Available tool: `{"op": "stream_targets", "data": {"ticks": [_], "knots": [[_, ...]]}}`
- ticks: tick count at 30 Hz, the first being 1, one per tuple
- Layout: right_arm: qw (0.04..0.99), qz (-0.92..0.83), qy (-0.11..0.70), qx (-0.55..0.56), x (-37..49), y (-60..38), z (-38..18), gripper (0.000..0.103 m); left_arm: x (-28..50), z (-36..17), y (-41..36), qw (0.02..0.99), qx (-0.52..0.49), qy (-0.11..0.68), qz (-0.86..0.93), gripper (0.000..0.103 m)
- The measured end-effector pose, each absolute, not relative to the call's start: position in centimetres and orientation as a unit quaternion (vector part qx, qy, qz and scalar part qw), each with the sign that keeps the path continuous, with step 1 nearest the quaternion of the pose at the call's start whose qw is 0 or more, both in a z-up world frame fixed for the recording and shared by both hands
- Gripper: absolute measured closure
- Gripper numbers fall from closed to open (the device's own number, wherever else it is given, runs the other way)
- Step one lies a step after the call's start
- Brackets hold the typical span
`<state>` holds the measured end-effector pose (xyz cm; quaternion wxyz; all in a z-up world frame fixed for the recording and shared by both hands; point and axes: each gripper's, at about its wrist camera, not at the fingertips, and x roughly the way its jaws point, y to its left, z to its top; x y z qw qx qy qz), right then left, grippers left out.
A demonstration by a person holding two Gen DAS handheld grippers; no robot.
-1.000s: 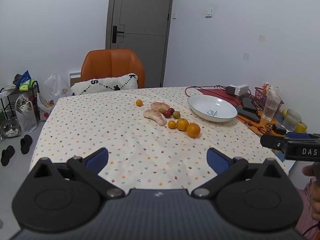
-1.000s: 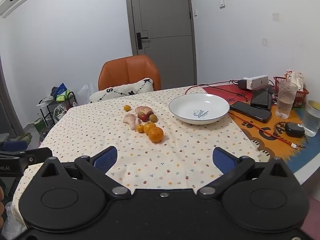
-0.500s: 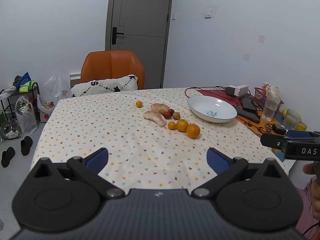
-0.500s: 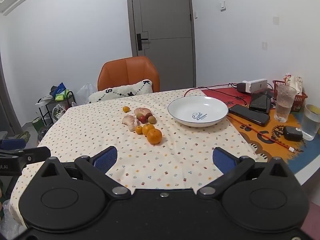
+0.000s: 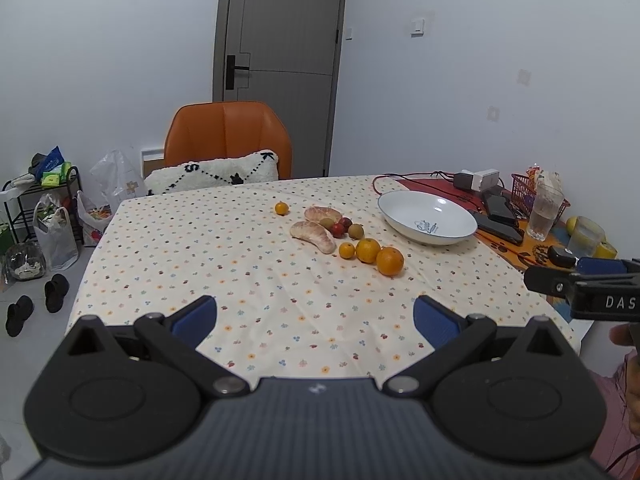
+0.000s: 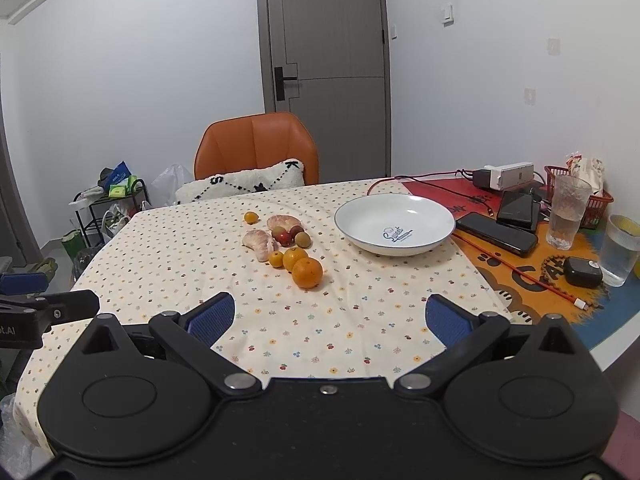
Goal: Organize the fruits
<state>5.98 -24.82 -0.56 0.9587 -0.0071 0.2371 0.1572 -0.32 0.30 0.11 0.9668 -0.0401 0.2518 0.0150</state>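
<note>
Fruit lies in a cluster mid-table: a large orange (image 5: 389, 261) (image 6: 307, 273), a second orange (image 5: 368, 250) (image 6: 295, 258), a small orange (image 5: 347, 250), two pomelo segments (image 5: 313, 235) (image 6: 259, 241), red and green-brown small fruits (image 5: 344, 227) (image 6: 290, 236), and a lone small orange (image 5: 281, 208) (image 6: 251, 217) farther back. A white bowl (image 5: 460, 218) (image 6: 432, 216) stands empty to their right. My left gripper (image 5: 315, 318) and right gripper (image 6: 330, 318) are open and empty, held above the table's near edge, well short of the fruit.
The table has a flowered cloth (image 5: 224, 264). An orange chair (image 5: 228, 132) with a cushion stands behind it. Phones (image 6: 496, 232), glasses (image 6: 568, 212), a red basket (image 6: 600, 200) and cables lie on the right. Bags and a rack are on the floor at left.
Both grippers have drawn slightly back and up from the table; the fruit and bowl look a little farther away. Nothing on the table has moved.
</note>
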Motion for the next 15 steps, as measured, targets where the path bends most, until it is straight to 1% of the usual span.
{"op": "stream_targets", "data": {"ticks": [15], "knots": [[0.959, 0.156, 0.235, -0.005, 6.02, -24.86, -0.53, 0.0, -0.31, 0.06, 0.47, 0.967, -0.04, 0.252, 0.016, 0.0]]}}
